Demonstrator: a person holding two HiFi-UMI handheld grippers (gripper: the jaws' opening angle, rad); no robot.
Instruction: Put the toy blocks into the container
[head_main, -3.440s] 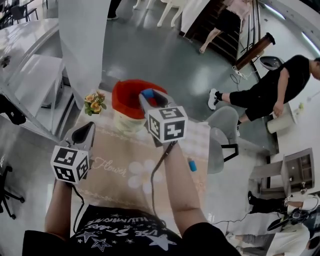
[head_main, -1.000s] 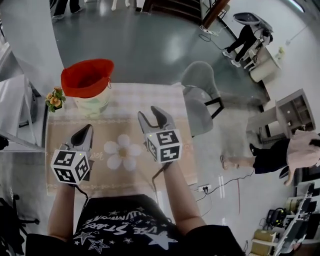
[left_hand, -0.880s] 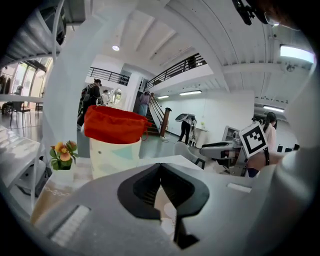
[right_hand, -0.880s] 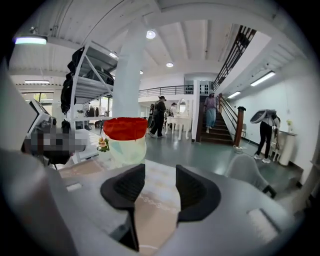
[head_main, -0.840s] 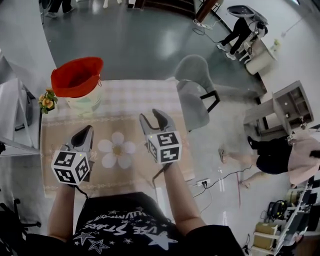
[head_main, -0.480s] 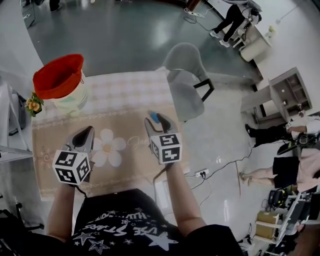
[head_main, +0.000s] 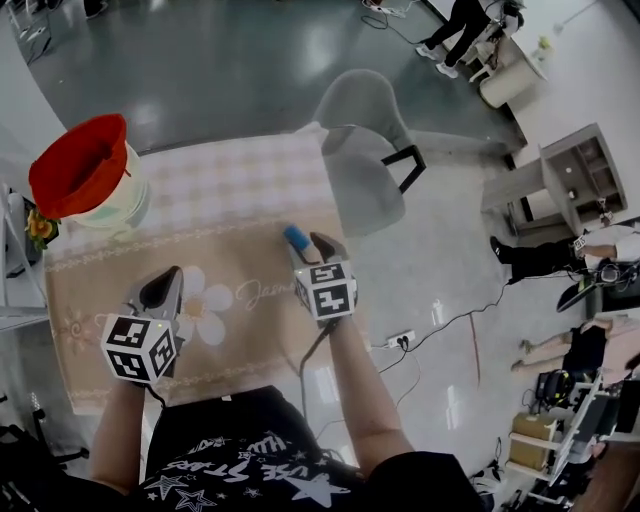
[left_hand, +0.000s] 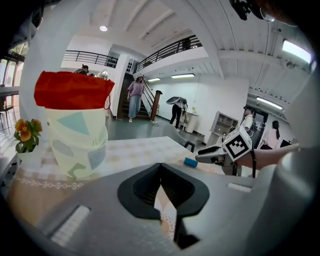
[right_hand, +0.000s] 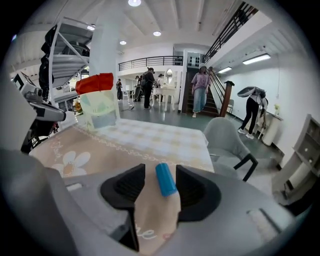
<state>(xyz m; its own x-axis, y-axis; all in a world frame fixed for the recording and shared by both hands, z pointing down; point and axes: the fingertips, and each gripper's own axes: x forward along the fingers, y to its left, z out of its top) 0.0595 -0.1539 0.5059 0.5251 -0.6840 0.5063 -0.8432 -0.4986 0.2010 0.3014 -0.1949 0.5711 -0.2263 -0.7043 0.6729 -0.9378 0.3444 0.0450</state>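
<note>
While the right claw (head_main: 311, 247) rests low over the table (head_main: 230, 190) with its jaws parted and nothing clamped, a blue toy block (right_hand: 164, 180), a short cylinder, lies on the cloth between them. It sits nearer one jaw than the other, and neither pad appears to press on it. The left claw (left_hand: 160, 167) is clenched with nothing in it and hovers over the table closer to the container (head_main: 125, 205).

The container, cream with a red liner, stands at the far corner, well apart from the block. The block lies near the table edge opposite the container, beside a grey chair (head_main: 355, 150).

Likely risks: uneven closing may nudge the round block so it rolls off that nearby edge. A shallow pinch could also let it slip during the long carry to the container.
</note>
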